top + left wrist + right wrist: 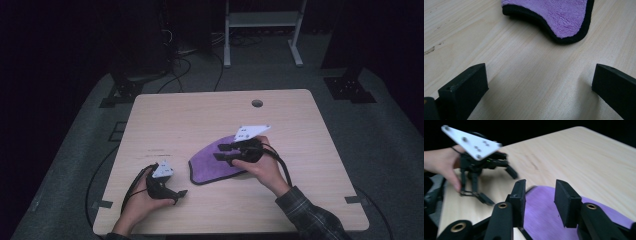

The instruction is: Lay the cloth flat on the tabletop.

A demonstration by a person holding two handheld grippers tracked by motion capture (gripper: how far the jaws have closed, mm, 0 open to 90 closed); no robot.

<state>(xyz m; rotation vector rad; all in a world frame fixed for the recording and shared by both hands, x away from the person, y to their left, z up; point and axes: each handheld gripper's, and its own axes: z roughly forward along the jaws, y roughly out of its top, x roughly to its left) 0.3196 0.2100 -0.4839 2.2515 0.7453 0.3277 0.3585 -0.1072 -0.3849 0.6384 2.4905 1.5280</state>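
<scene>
purple cloth (216, 161) lies mid-desk (200, 120), nearer the front edge. looks soft, light, floppy, w/ a black hem; best pinched at that hem. right gripper (223, 151) fingers part-open over it, gripping nothing; left gripper (180, 195) fingers wide.

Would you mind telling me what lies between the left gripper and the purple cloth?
Nothing: bare wooden table separates the left gripper from the purple cloth, as the left gripper view shows.

Fluffy purple cloth (564, 17), matt wood table (524, 75)
</scene>
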